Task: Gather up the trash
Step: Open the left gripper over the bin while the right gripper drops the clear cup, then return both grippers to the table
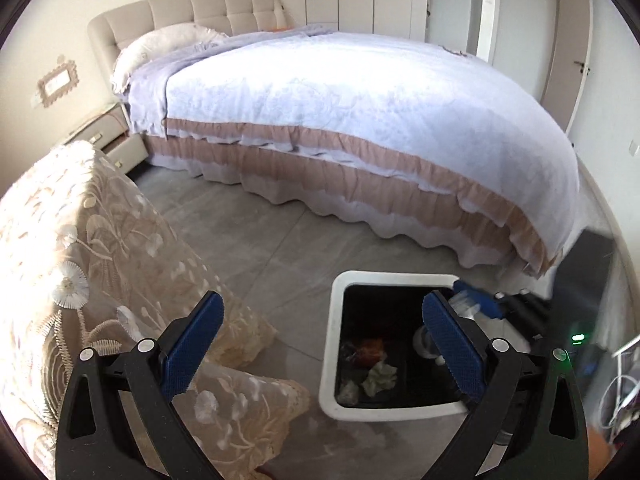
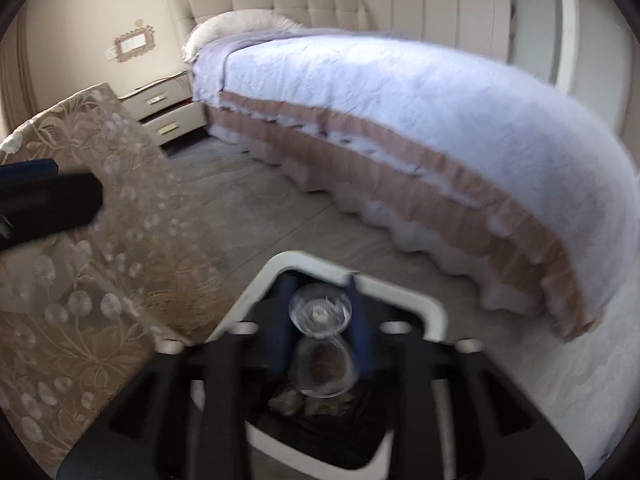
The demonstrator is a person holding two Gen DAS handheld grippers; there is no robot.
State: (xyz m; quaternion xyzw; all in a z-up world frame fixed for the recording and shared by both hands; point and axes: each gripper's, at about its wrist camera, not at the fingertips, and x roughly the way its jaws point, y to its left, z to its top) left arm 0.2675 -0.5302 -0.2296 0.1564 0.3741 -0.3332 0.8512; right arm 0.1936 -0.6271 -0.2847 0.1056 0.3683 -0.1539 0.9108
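Note:
A white-rimmed trash bin (image 1: 334,344) with a black liner stands on the floor; crumpled trash (image 1: 378,376) lies inside. My left gripper (image 1: 320,320) is open and empty above the floor left of the bin. My right gripper (image 2: 320,316) is shut on a clear plastic bottle (image 2: 320,344), held directly over the bin (image 2: 436,312). In the left wrist view the right gripper's blue finger (image 1: 486,304) and the bottle (image 1: 428,340) show over the bin's right side. The right wrist view is motion-blurred.
A large bed (image 1: 360,120) with a pale cover and pink frill stands behind the bin. A lace-covered table (image 1: 80,260) is at the left. A nightstand (image 1: 120,140) stands by the headboard. Dark equipment (image 1: 580,320) and cables are at the right.

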